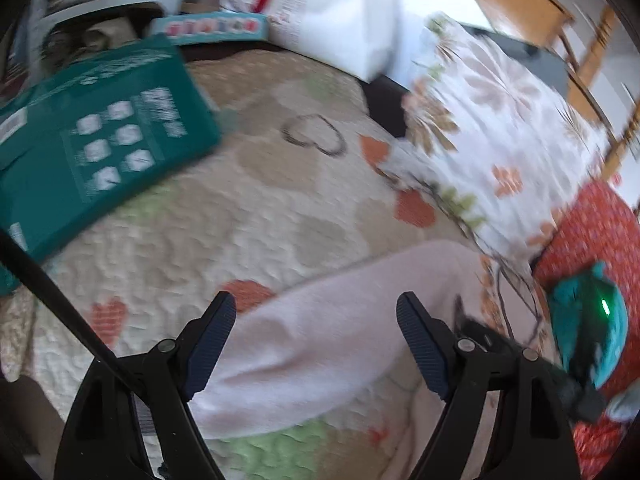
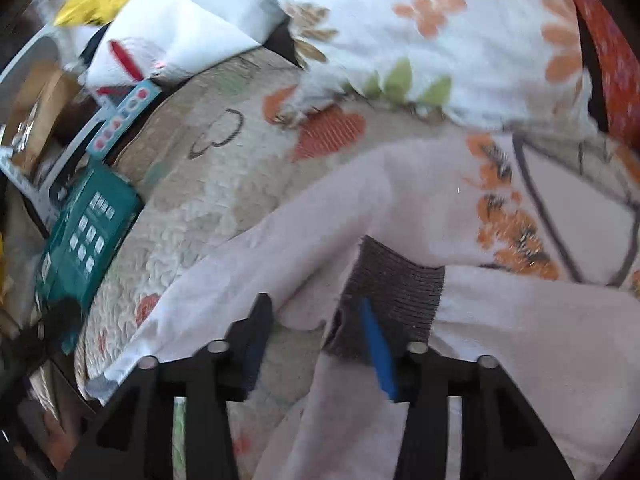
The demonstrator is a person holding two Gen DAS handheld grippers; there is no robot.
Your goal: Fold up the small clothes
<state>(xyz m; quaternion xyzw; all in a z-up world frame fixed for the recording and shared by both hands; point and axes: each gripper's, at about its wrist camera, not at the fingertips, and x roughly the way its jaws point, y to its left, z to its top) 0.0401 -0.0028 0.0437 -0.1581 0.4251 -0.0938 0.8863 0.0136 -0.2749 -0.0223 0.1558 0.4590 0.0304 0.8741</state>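
Both blurred. Left gripper (image 1: pixel 316 344) jaws wide apart, pale pink garment (image 1: pixel 320 340) lying between on heart-print quilt (image 1: pixel 256 208), pads not touching it. Right gripper (image 2: pixel 316 344) jaws part open, nothing pinched; garment (image 2: pixel 500 340) under them. Only right wrist view: brown ribbed cuff (image 2: pixel 396 284) at 12 o'clock off fingertips. Only left wrist view: teal device with green light (image 1: pixel 592 320) at 3 o'clock. Teal box (image 1: pixel 96 152) at 10 o'clock

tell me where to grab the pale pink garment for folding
Take the pale pink garment by its dark ribbed band, coming from above. The band is a firm edge, and it lies flat on the quilt right in front of the right tool, whose jaws stand apart.
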